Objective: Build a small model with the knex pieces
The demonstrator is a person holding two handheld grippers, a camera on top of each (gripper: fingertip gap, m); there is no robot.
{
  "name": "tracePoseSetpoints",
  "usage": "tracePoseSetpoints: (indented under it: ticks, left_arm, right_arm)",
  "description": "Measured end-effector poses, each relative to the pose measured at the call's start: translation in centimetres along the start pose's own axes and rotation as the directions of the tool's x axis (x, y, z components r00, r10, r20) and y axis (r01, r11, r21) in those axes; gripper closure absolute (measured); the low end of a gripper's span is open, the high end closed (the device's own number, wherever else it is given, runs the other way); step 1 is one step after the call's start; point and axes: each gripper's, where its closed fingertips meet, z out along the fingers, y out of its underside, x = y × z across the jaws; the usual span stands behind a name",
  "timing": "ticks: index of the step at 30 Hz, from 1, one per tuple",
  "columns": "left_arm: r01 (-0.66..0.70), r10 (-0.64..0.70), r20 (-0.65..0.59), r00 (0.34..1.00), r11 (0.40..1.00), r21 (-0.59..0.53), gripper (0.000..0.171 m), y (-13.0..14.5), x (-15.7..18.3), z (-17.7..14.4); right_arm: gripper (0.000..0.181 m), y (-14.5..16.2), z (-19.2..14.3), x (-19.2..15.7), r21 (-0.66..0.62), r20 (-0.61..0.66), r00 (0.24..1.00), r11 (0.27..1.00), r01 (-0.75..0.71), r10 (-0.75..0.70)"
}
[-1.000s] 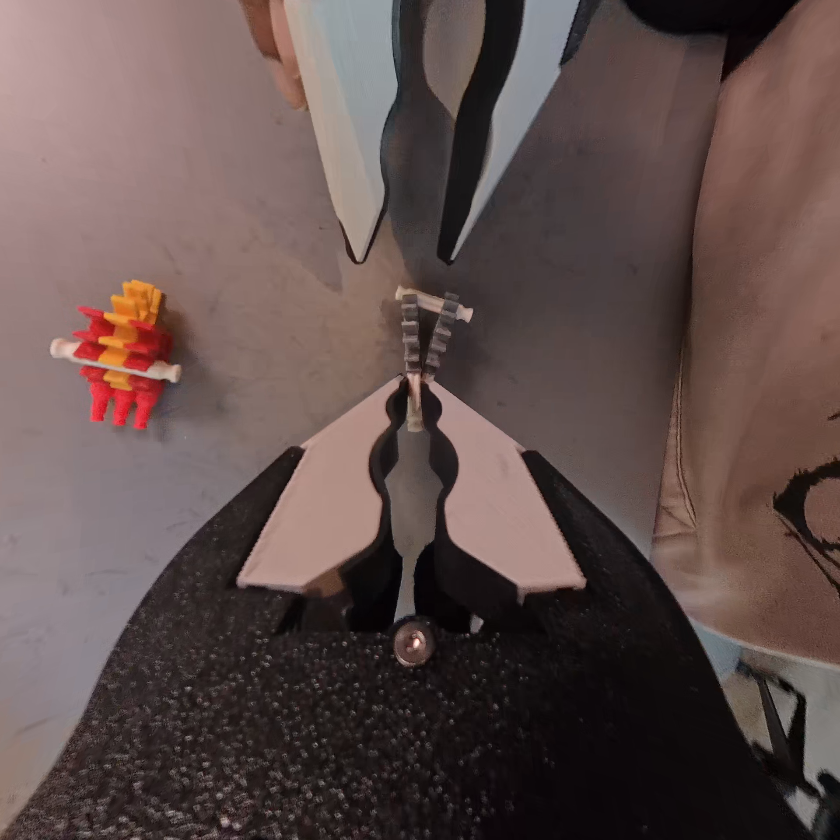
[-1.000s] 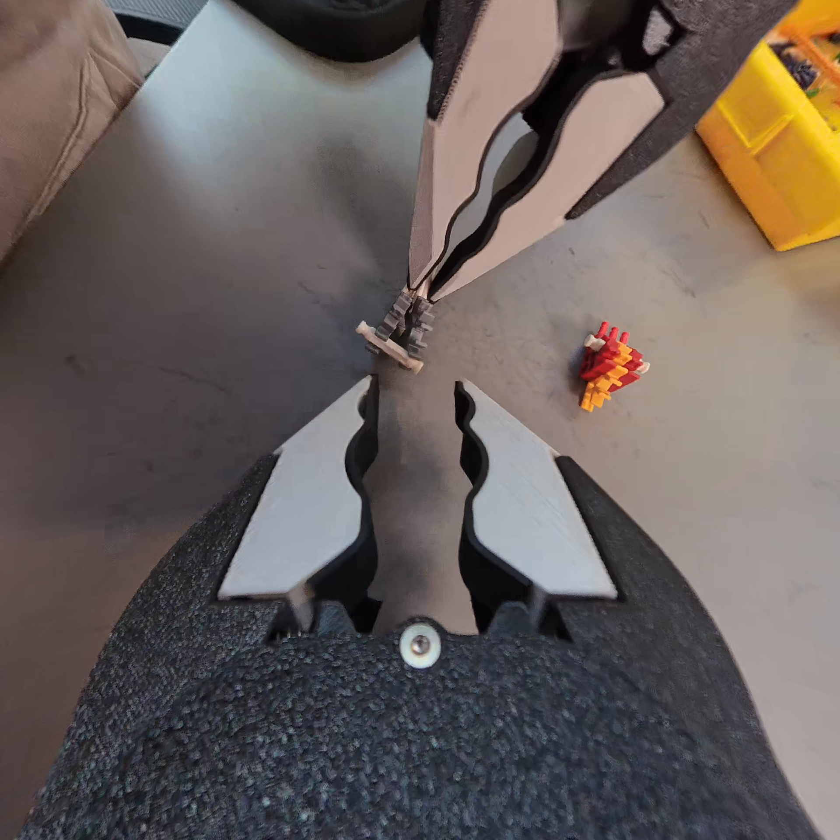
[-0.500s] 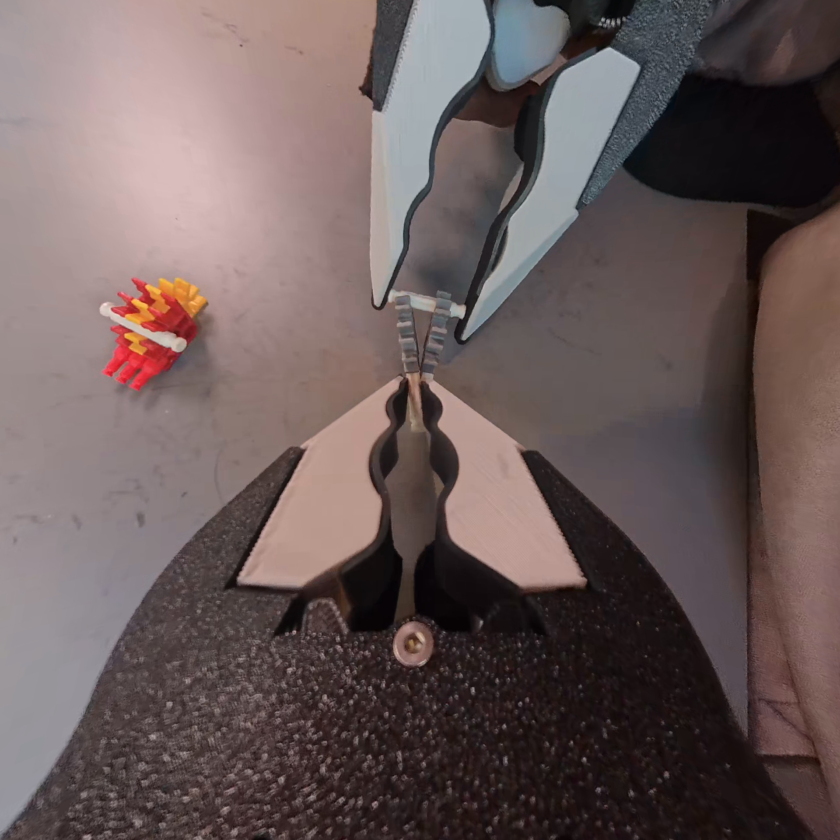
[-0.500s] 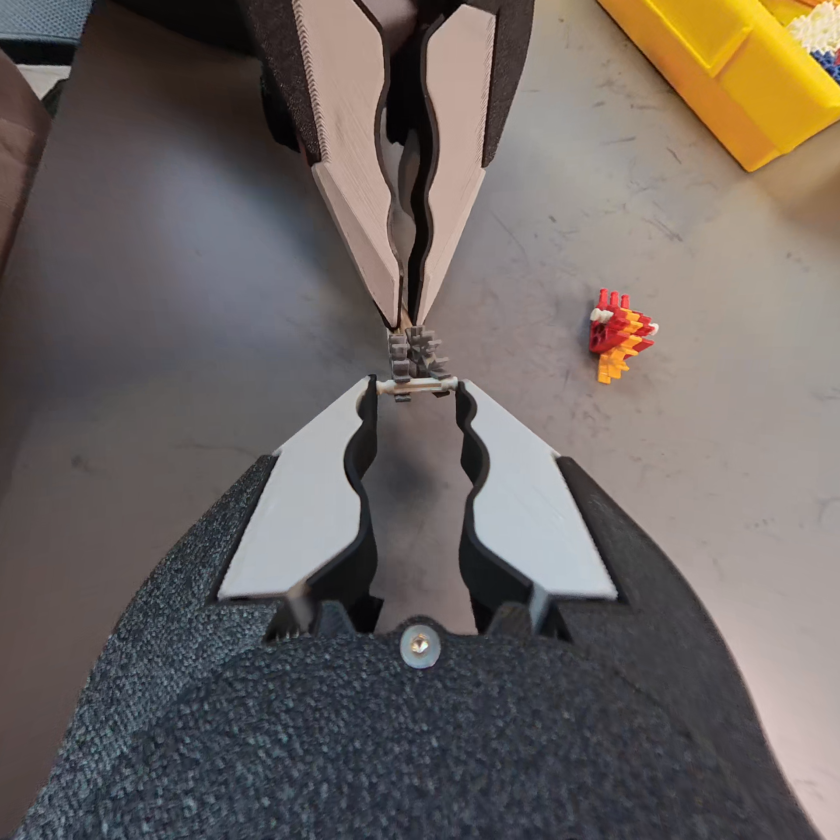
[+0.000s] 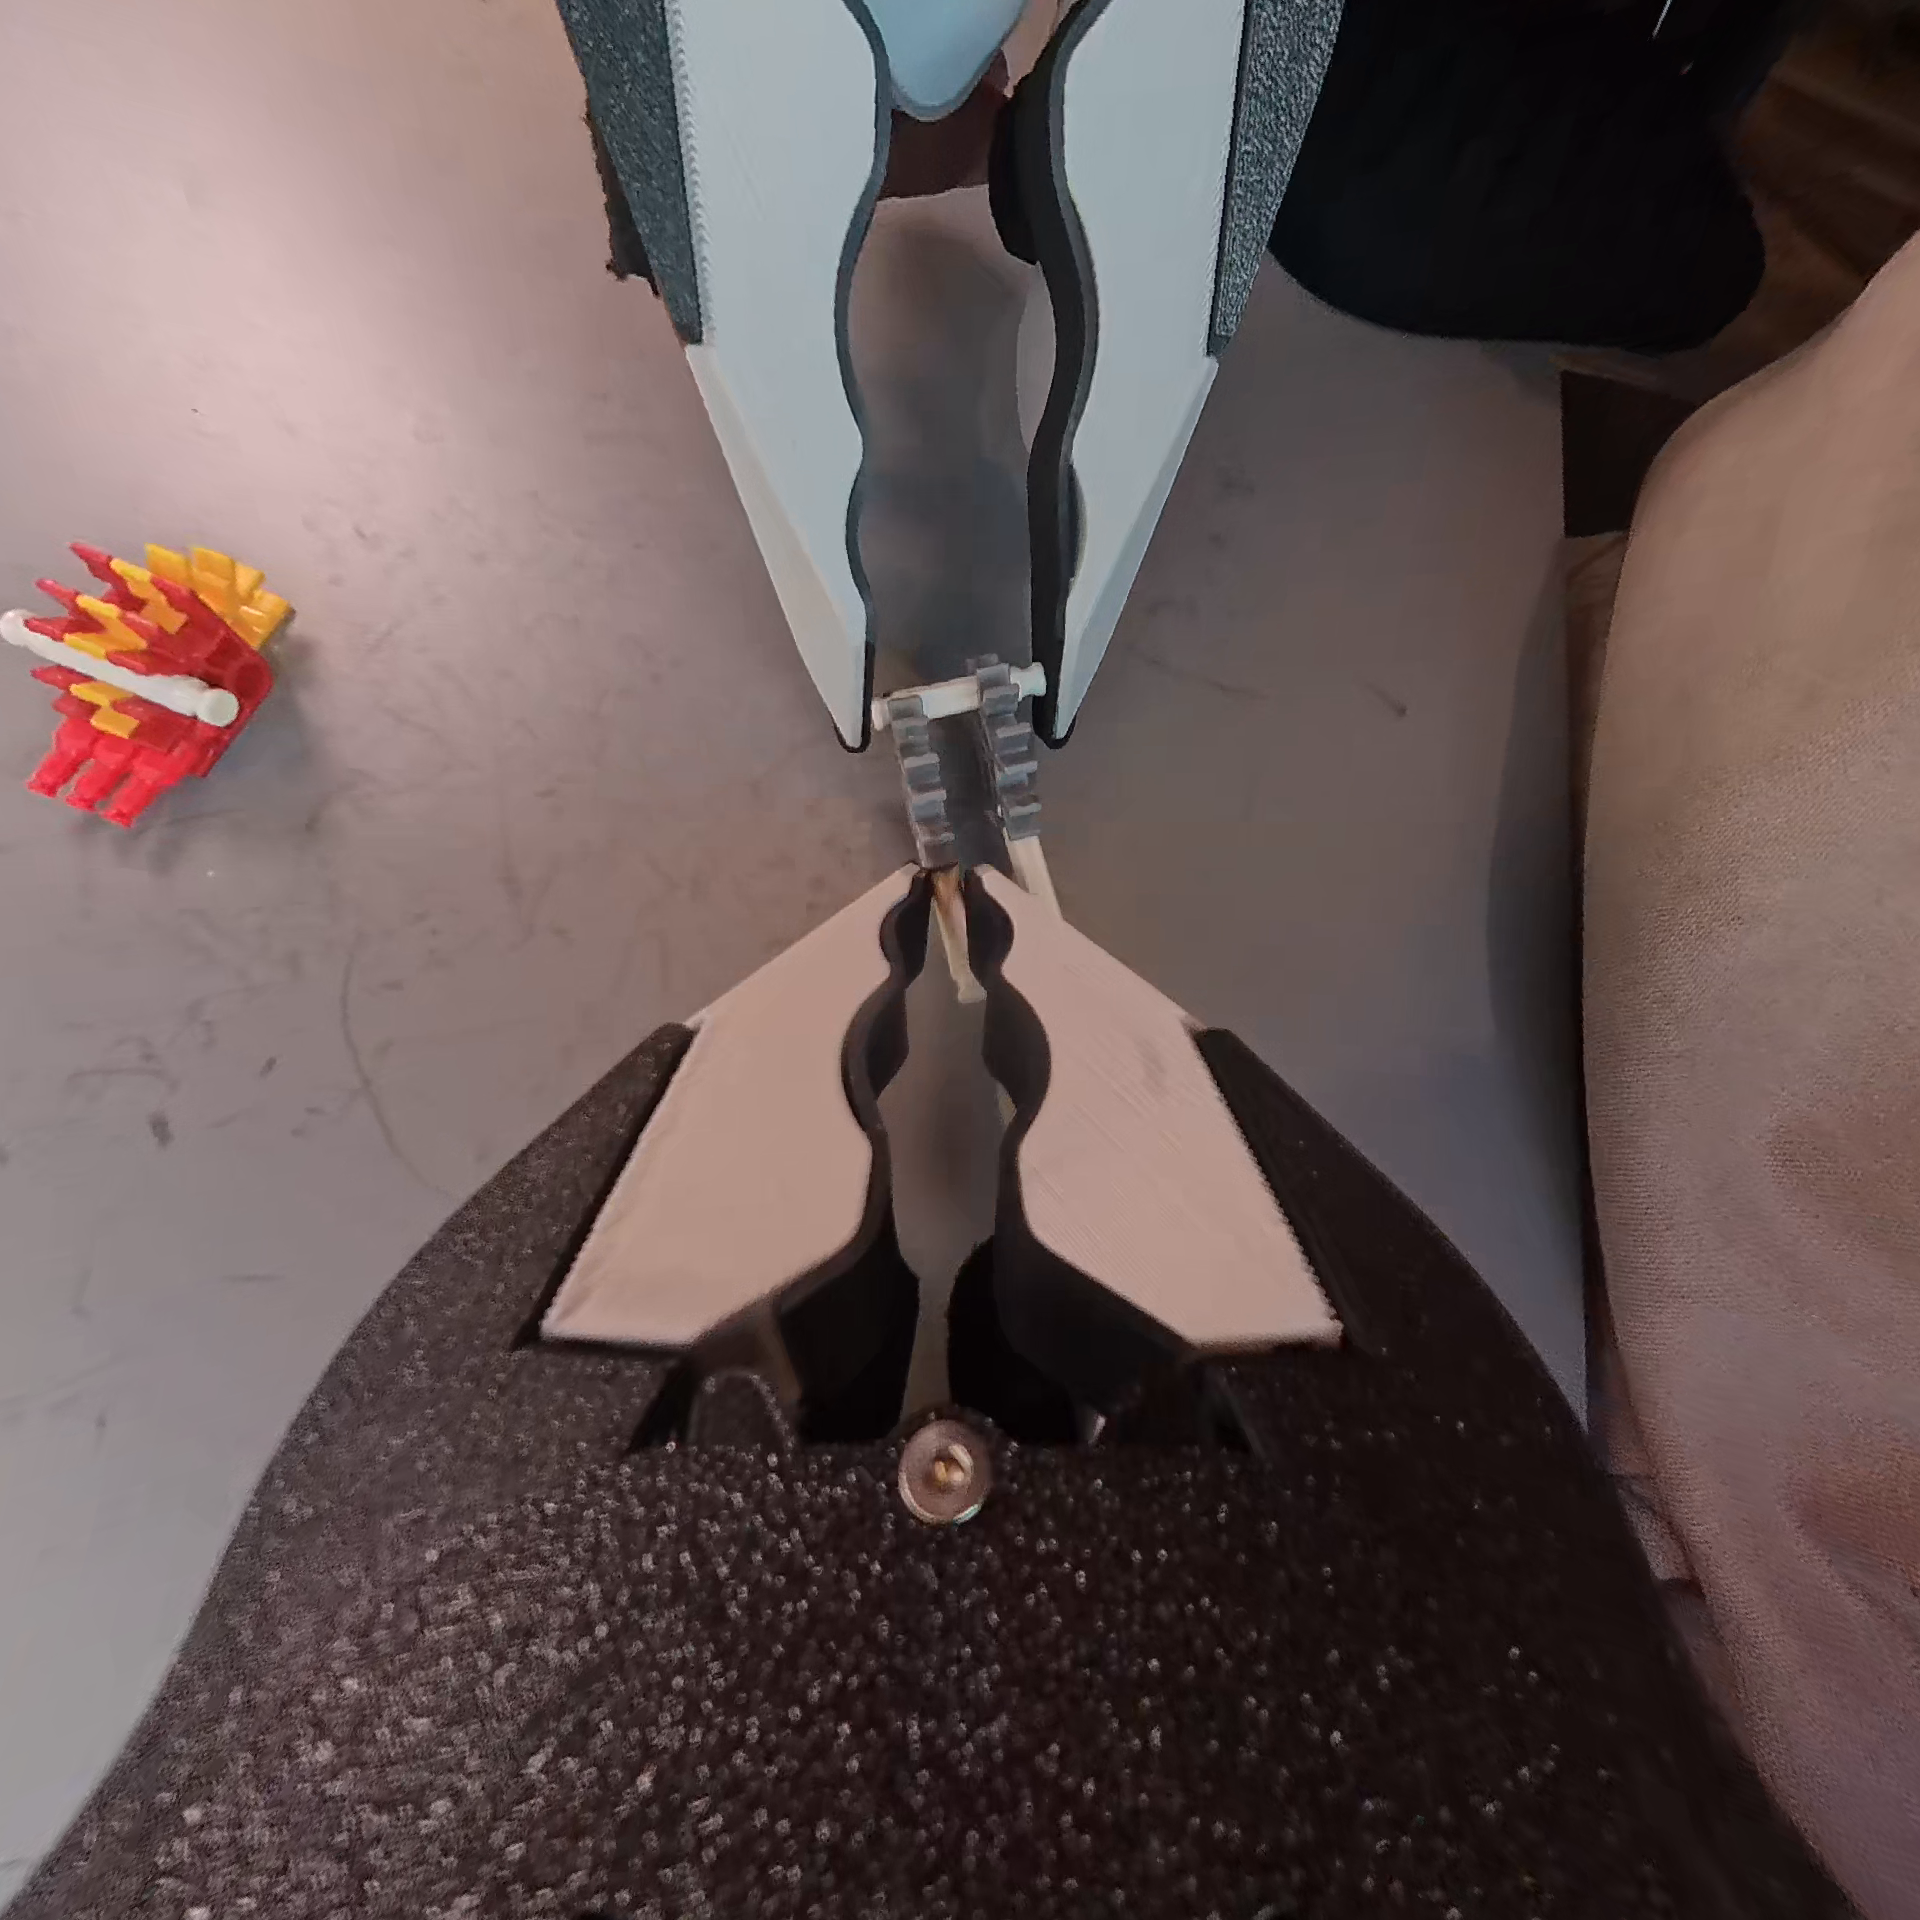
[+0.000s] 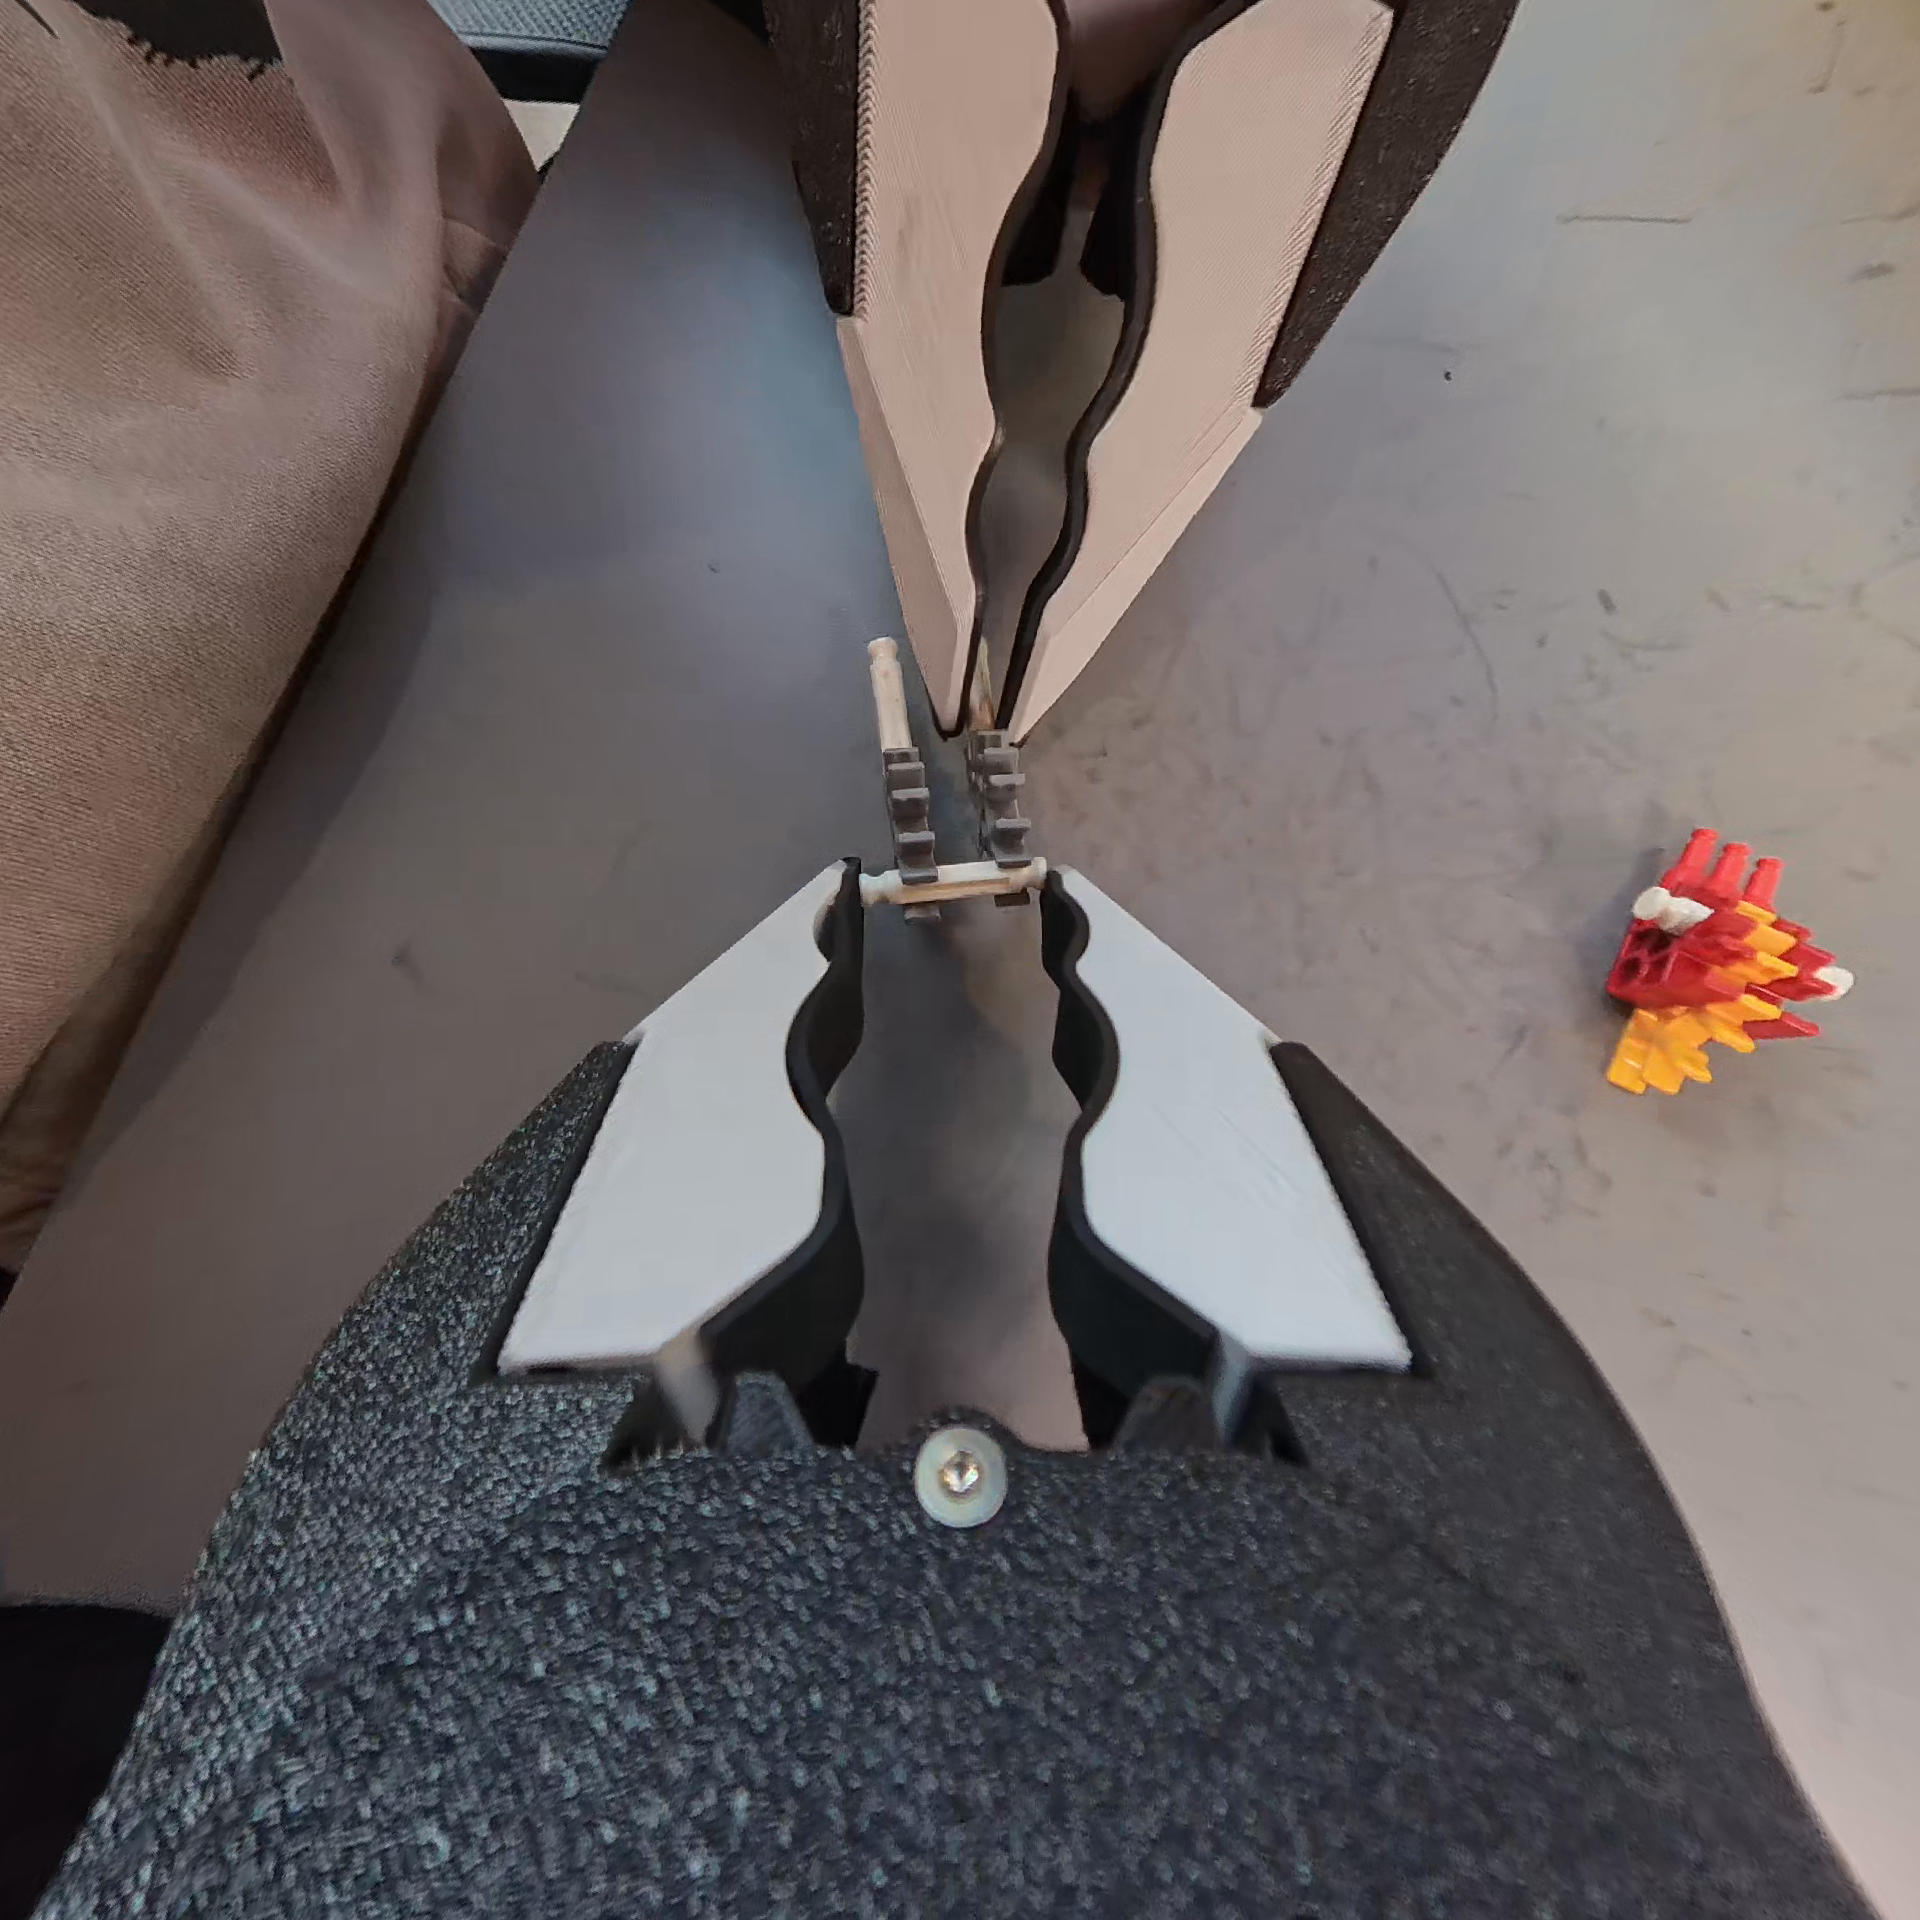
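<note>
The left tool is clamped shut on a thin pale rod that runs out of the near end of the grey toothed assembly, a pair of small grey comb-like strips held just above the worktop. A white cross pin joins the two strips at the assembly's far end. The right tool stands with its jaws apart, one fingertip at each end of that pin. The pin's ends look to be touching or almost touching the fingers, but the jaws have not visibly closed in on it. A second ago this tool hung short of the assembly with the same gap between its fingers; now it brackets the pin. The strips have changed too: they met in a narrow V at the left tool's tips, and now they lie parallel and spread apart. With that, a second rod on one strip stands free just beside the left tool's tips, outside its grip, so only one strip's rod is pinched. A red and yellow cluster of similar pieces with its own white pin lies on the worktop well apart from the assembly, and a person's beige garment fills the side of the assembly away from the cluster.
</note>
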Motion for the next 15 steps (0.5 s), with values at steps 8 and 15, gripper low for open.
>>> tracePoseSetpoints:
  ticks: [8,15]
  left_arm:
    - [0.052,-0.052,-0.013,0.999,0.999,0.016,0.165,-0.38,0.25,-0.35]
    - [0.199,-0.199,0.014,0.98,0.98,-0.012,0.166,-0.46,-0.56,-0.25]
  right_arm:
    - [0.149,0.5,0.63,-0.44,0.007,0.024,0.999,0.999,-0.036,0.035]
    - [0.136,0.54,0.25,0.18,0.01,-0.067,0.996,0.999,-0.051,0.052]
